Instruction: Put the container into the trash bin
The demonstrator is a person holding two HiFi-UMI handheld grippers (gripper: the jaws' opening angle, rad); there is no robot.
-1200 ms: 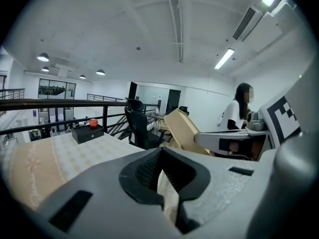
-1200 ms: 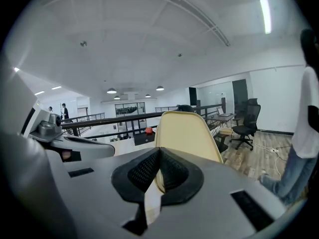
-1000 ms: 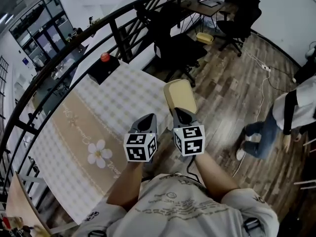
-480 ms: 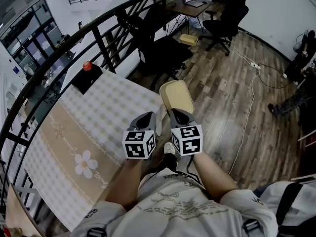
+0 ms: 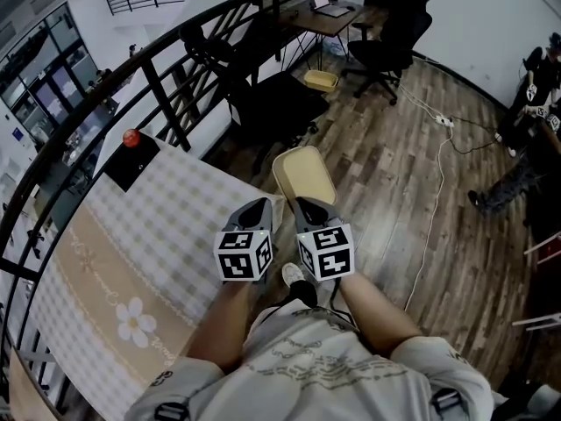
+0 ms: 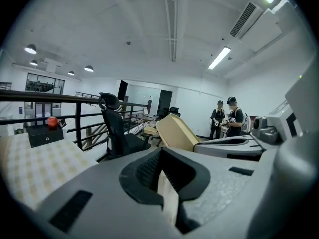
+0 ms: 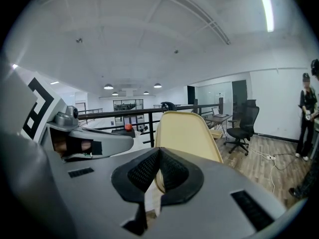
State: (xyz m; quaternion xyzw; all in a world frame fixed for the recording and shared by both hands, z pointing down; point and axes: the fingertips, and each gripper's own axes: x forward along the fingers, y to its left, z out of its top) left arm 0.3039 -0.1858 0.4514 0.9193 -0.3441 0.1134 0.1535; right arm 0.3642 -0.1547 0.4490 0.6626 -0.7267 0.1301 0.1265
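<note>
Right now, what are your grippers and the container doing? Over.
Right gripper shut on the container. Left gripper shut, empty. No trash bin clearly in sight. Table at left, open floor ahead.

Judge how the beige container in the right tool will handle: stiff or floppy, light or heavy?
Probably light: the container stands out from the right tool, pinched at one rim. Thin walls suggest it may flex.

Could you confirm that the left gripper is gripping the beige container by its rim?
Not quite: the right gripper grips the beige container by its rim, as the right gripper view shows. The left gripper has its jaws together, off the container.
</note>
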